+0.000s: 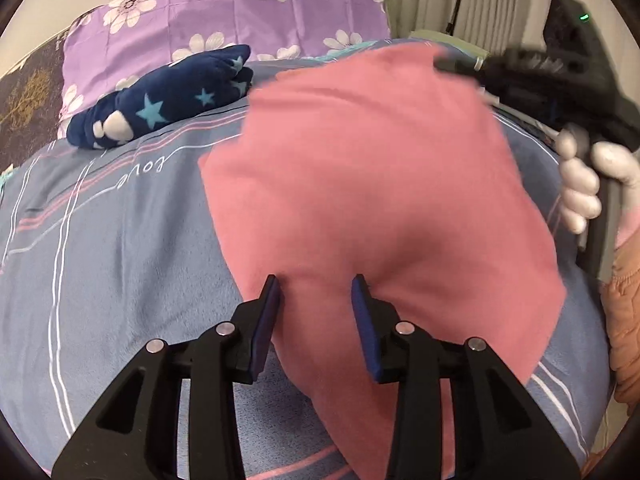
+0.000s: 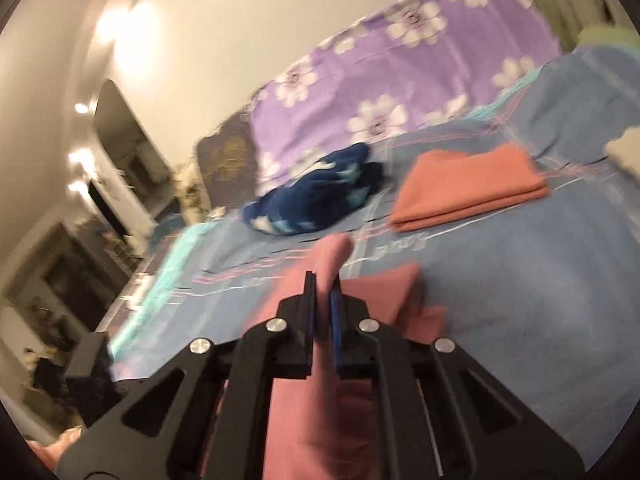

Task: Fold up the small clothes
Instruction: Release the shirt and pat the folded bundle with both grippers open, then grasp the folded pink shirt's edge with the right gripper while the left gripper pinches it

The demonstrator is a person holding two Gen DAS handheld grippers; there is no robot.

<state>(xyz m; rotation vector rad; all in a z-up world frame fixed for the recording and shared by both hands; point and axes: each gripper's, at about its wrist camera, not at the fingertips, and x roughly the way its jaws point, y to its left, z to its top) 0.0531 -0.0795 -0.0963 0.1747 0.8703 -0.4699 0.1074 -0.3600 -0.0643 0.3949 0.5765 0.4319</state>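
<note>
**Pink cloth lifted over the bed between two grippers**

The pink garment (image 1: 380, 184) hung above the blue striped bedcover (image 1: 112, 248), spread wide and lifted at its far corner. The right gripper (image 2: 323, 300) had its fingers nearly together, with a fold of the pink fabric clamped between the pads. In the left wrist view this gripper appeared blurred at the top corner of the cloth, held by a white-gloved hand (image 1: 584, 184). The left gripper (image 1: 316, 292) had its fingers apart; the lower part of the cloth lay between them, but it seemed not pressed by either pad. Farther on the bed lay a folded orange cloth (image 2: 468, 184) and, beside it, a dark blue garment with stars (image 1: 160, 100). Behind them stood a purple flowered pillow (image 1: 240, 12).
</note>
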